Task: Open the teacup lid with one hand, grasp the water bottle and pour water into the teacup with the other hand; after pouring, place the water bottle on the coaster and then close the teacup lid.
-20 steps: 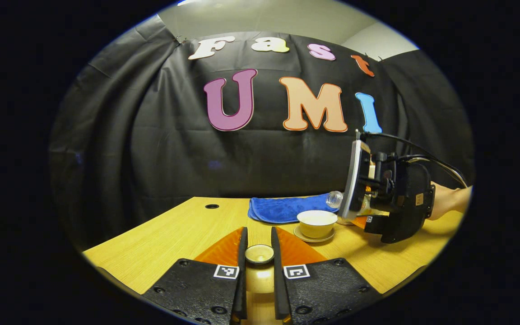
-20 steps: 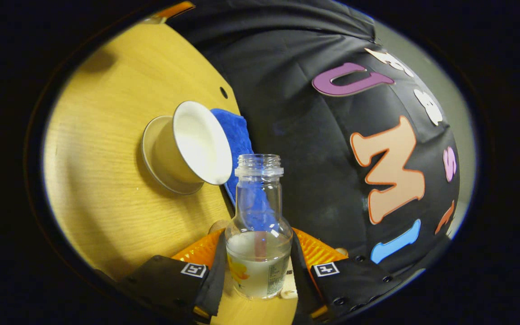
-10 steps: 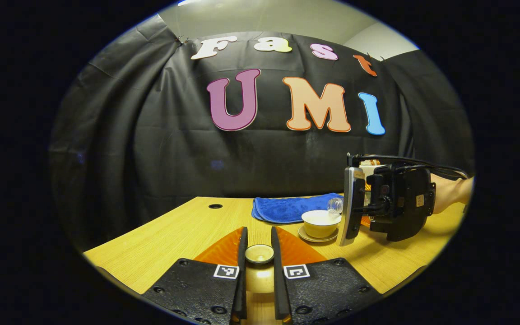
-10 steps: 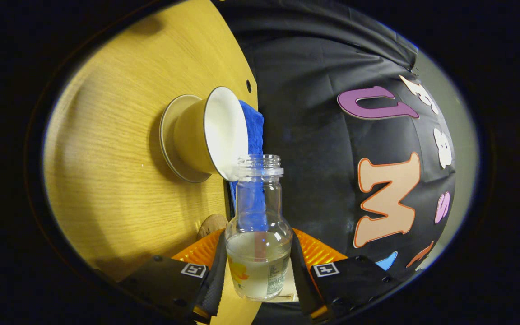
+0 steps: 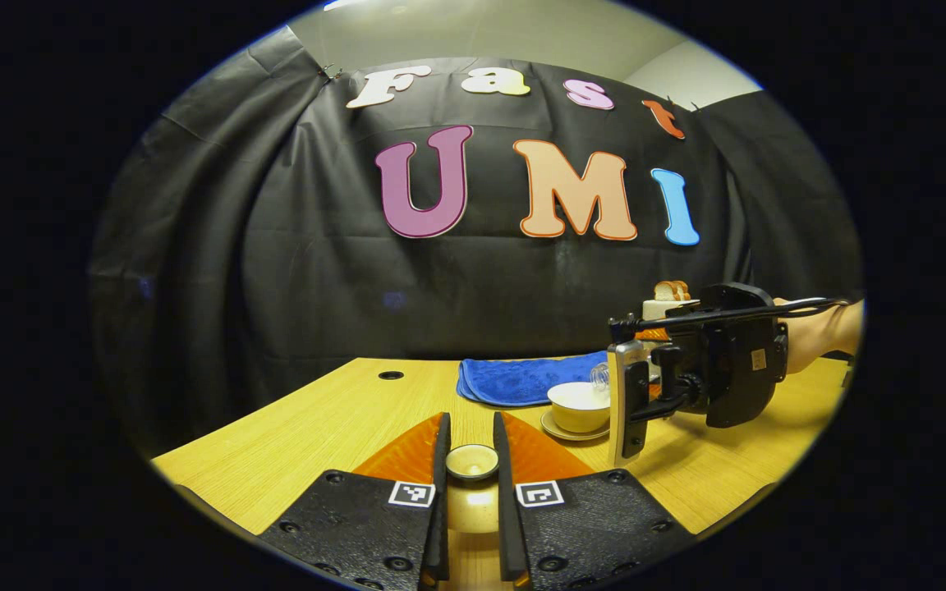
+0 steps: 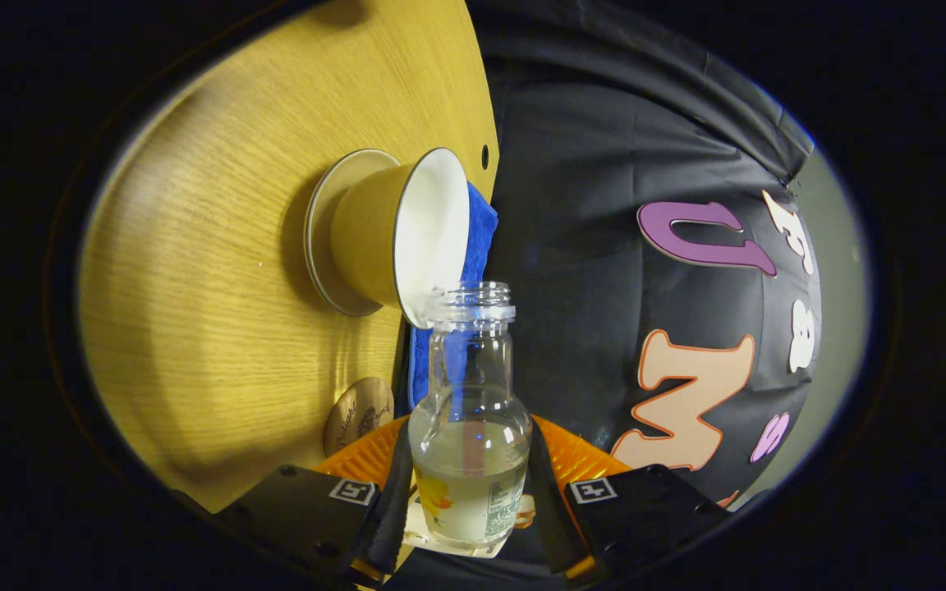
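Note:
In the left gripper view my left gripper point(image 5: 470, 468) is shut on the small cream teacup lid point(image 5: 472, 461), held above the wooden table point(image 5: 317, 427). Farther right the open cream teacup point(image 5: 578, 405) stands on its saucer point(image 5: 565, 432). In the right gripper view my right gripper point(image 6: 466, 484) is shut on the clear water bottle point(image 6: 470, 427), tipped sideways with its open mouth at the rim of the teacup point(image 6: 407, 234). Water lies in the bottle's lower part. The round wooden coaster point(image 6: 358, 414) lies on the table close to the right gripper.
A folded blue cloth point(image 5: 522, 380) lies behind the teacup, near the back edge of the table. A small round hole point(image 5: 391, 375) sits in the tabletop at the back left. A hand point(image 5: 822, 336) holds the right gripper at the right.
The right gripper has rolled further over, tipping the bottle more and bringing its mouth to the teacup's rim. The left gripper and lid have stayed put.

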